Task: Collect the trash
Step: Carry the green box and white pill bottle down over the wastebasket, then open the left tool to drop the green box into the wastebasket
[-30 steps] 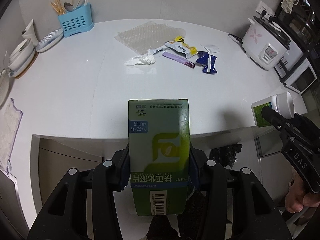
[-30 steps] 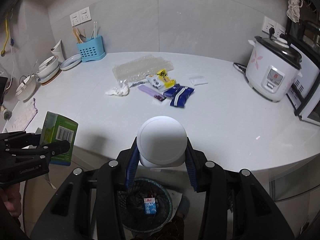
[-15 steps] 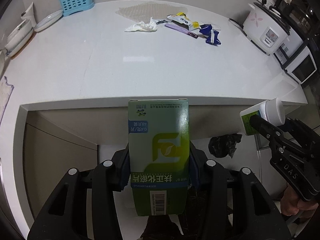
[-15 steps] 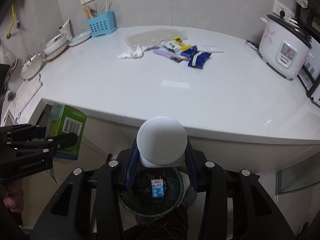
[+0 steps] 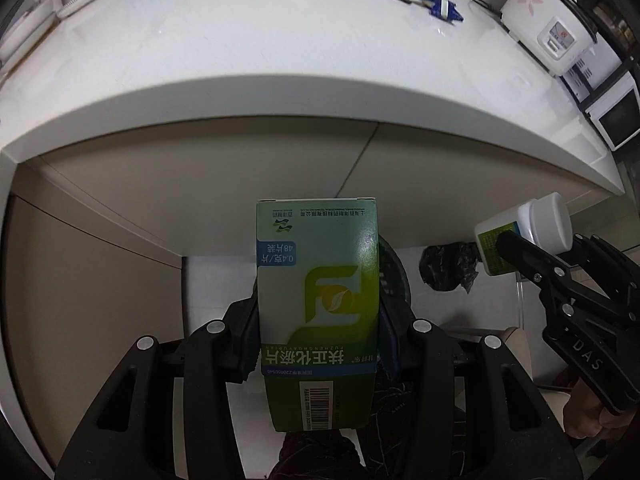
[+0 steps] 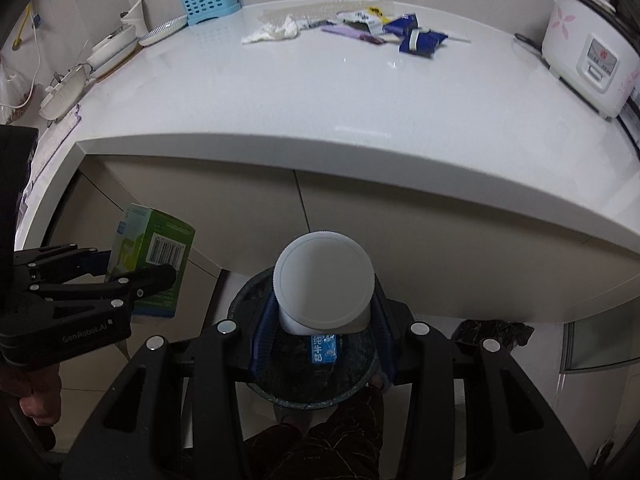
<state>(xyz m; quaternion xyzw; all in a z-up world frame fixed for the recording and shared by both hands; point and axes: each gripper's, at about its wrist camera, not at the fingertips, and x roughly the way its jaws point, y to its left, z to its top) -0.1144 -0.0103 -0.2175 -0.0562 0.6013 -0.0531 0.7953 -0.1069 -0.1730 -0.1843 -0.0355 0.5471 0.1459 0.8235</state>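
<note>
My left gripper [image 5: 318, 332] is shut on a green and white medicine box [image 5: 318, 300], held below the counter edge; the same box [image 6: 150, 256] shows at the left of the right wrist view. My right gripper [image 6: 322, 320] is shut on a white bottle with a round white cap [image 6: 323, 280], also visible as the bottle [image 5: 524, 236] at the right of the left wrist view. The bottle hangs over a dark round trash bin [image 6: 260, 376] on the floor, with a small blue and white carton [image 6: 324, 350] inside. More wrappers [image 6: 416, 38] and a crumpled tissue [image 6: 276, 32] lie on the white counter.
The white counter [image 6: 320, 100] overhangs beige cabinet fronts. A rice cooker [image 6: 588, 52] stands at its right, a blue utensil holder [image 6: 208, 0] and dishes [image 6: 108, 48] at its left. A black bag [image 6: 492, 332] lies on the floor right of the bin. A person's patterned trouser leg [image 6: 320, 448] is below.
Both grippers have sunk from above the counter to below its edge, each still holding its item. The trash bin has come closer under the bottle.
</note>
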